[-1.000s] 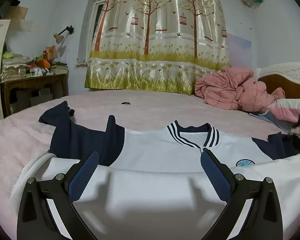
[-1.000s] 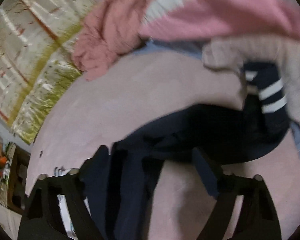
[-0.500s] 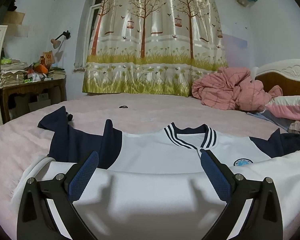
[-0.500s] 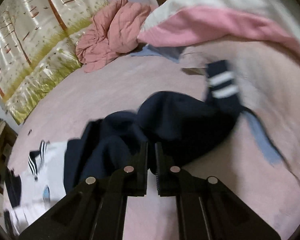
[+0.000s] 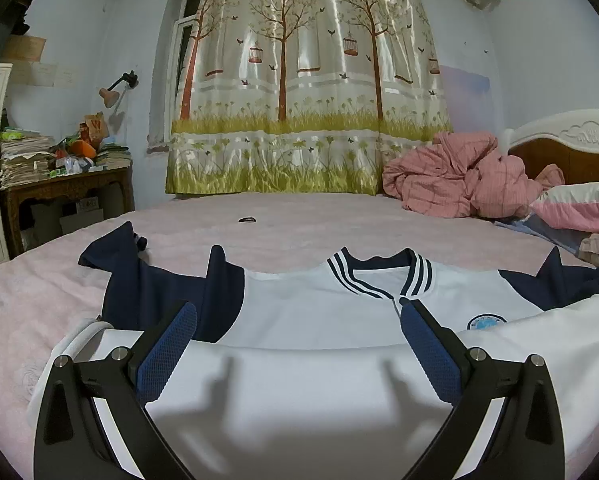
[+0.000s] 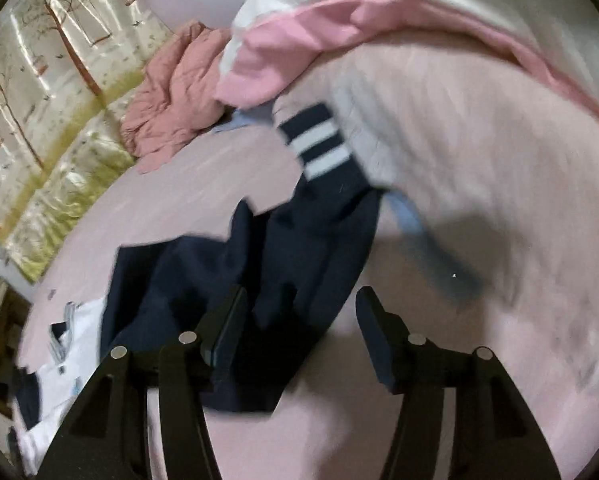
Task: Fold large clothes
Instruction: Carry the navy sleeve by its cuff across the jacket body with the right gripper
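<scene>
A white jacket (image 5: 319, 320) with navy sleeves and a striped collar lies flat on the pink bed (image 5: 299, 220), its lower part folded up toward me. My left gripper (image 5: 295, 320) is open and empty, just above the folded white cloth. In the right wrist view the jacket's navy sleeve (image 6: 259, 264) with its striped cuff (image 6: 319, 144) lies crumpled on the bed. My right gripper (image 6: 299, 320) is open over the sleeve, holding nothing. The view is motion-blurred.
A crumpled pink quilt (image 5: 451, 176) and a pink-and-white pillow (image 5: 579, 204) lie at the headboard end (image 5: 563, 136). A small dark item (image 5: 246, 220) lies on the bed. A cluttered wooden desk (image 5: 63, 184) stands at left, a curtain (image 5: 307, 80) behind.
My right gripper was shut on the navy sleeve half a second ago and has opened, letting it go. The left gripper has stayed open, almost still.
</scene>
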`<state>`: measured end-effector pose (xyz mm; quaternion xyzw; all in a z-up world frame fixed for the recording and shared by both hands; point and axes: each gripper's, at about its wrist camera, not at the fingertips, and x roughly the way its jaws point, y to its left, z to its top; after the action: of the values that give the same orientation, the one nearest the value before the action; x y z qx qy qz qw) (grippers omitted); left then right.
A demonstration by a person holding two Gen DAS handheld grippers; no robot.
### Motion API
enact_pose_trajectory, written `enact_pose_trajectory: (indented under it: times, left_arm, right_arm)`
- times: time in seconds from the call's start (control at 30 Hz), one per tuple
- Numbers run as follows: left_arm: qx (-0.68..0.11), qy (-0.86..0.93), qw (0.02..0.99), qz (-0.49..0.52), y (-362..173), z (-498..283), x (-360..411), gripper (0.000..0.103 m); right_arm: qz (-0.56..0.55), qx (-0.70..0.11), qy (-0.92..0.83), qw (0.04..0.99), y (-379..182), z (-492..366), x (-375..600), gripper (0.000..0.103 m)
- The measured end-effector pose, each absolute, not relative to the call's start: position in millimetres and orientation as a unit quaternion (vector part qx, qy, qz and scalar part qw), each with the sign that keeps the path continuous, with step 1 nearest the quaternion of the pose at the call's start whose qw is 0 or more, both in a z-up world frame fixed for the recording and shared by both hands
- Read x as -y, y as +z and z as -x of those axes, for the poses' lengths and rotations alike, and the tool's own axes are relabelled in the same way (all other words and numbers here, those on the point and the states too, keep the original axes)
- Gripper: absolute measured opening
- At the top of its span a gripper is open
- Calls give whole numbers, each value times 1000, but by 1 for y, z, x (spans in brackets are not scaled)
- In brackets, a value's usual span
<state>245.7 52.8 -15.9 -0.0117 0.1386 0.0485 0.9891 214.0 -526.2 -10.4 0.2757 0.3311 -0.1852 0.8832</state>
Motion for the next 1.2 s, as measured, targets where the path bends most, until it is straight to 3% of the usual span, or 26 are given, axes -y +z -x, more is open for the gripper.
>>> enact_pose_trajectory:
  times: [0.33,0.37,0.4,0.5,0.73,0.93,1.07,1.2]
  left_arm:
    - [-160,35,986,14,-18,-252,-56,103]
    - [-162,34,986,17,-19,-253,-58,103]
    - [-161,34,986,19,-18,-252,-60,103]
    - [-155,33,987,13,-18,-250,-59,103]
    - [-139,42,989,-10,-16,-244,-53,103]
    - [-132,10,991,1,-14,-242,-56,103]
    - [-138,11,990,28,-14,-244,-69,103]
    - [-140,26,988,59,-15,-243,-82,103]
  right_arm:
    - [-57,-336,-273,899,3,-278,541,55]
    - [-34,-353,-279,892,-1,-286,540,44]
    - [-16,-363,-285,887,-5,-289,537,20]
    - [-17,-362,-283,888,3,-289,538,15]
    - [-82,-263,-185,943,102,-259,476,14]
    - [-89,-182,-67,977,181,-268,342,14]
    - [-124,-174,30,976,179,-294,241,14]
    - [-138,-219,74,963,126,-321,155,14]
